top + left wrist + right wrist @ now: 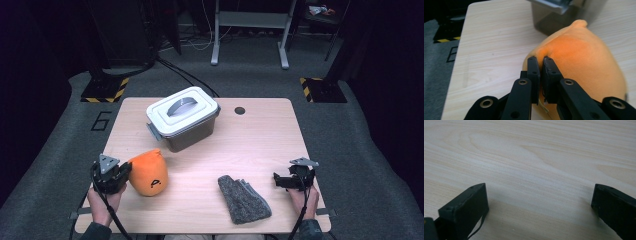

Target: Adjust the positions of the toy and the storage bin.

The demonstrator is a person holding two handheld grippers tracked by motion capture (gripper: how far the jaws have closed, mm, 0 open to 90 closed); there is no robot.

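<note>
An orange plush toy (148, 172) lies at the front left of the wooden table (260, 145). My left gripper (127, 170) meets its left side. In the left gripper view the black jaws stand almost together, left gripper (541, 61) pinching a fold of the orange plush toy (584, 62), which dimples at the tips. My right gripper (276, 180) rests at the front right, pointing left toward a grey felt cloth (243, 199). In the right gripper view the right gripper (539, 192) is open wide over bare wood, nothing between its jaws.
A grey lidded box (183, 118) with a handle on its white lid stands at the table's middle back, just beyond the plush; its lower corner, the box (559, 15), looms close. A round cable hole (239, 110) sits near the back edge.
</note>
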